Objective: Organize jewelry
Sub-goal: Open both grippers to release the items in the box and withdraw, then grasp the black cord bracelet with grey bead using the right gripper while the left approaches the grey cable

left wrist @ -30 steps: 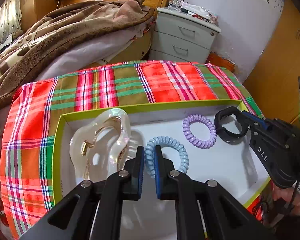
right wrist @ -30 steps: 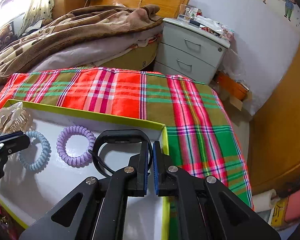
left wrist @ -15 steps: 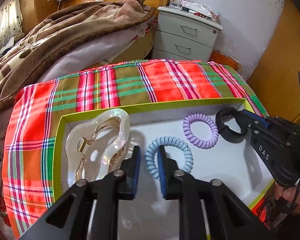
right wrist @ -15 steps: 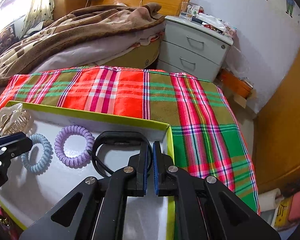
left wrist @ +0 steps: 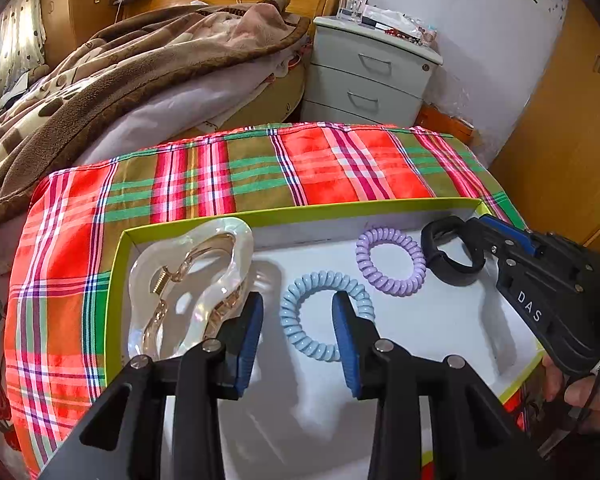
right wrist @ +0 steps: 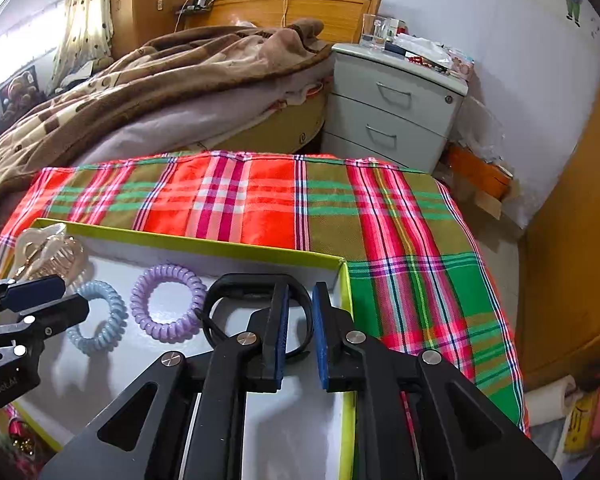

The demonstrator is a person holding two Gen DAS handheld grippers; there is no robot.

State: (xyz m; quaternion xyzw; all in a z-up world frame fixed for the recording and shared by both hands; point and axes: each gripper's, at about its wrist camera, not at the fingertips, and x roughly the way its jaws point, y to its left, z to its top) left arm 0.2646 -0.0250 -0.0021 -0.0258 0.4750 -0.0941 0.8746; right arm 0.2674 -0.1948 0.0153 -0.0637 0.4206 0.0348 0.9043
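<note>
Ribbed blue coil tie (left wrist: 326,316) between spread left tongs (left wrist: 298,336); right tongs (right wrist: 300,330) parted around smooth black band (right wrist: 256,312).

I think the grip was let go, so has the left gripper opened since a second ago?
Yes. The left gripper has spread open: its blue fingers, earlier pinched on the pale blue spiral hair tie, now stand apart, one toward the clear claw clip.

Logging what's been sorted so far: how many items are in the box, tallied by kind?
Spiral hair ties: 2, the blue hair tie and the purple hair tie
Clear hair claw: 1
Black band: 1
Total: 4, all lying in the green-rimmed box
</note>
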